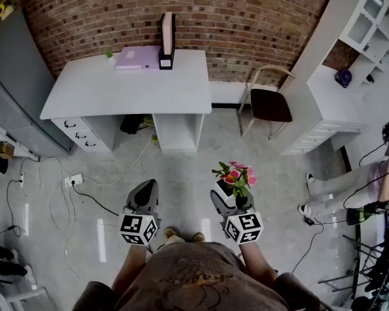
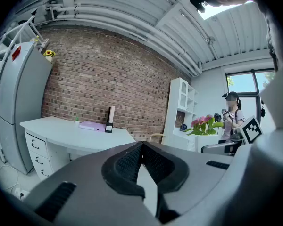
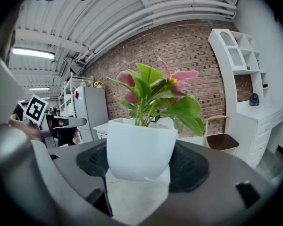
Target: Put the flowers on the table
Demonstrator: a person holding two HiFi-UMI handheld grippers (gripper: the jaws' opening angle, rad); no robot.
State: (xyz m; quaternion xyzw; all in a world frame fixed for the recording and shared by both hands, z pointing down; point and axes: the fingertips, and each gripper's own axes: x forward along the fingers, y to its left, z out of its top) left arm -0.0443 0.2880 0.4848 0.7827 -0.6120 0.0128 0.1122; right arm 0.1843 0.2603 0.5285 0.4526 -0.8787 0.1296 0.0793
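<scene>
Pink flowers with green leaves stand in a white ceramic pot, held above the glossy grey floor and well apart from the white desk by the red brick wall. Left gripper is closed and empty. The right gripper clamps the pot's sides and holds it upright.

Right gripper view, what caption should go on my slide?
The right gripper holds a white pot of pink flowers, with a brick wall behind.
</scene>
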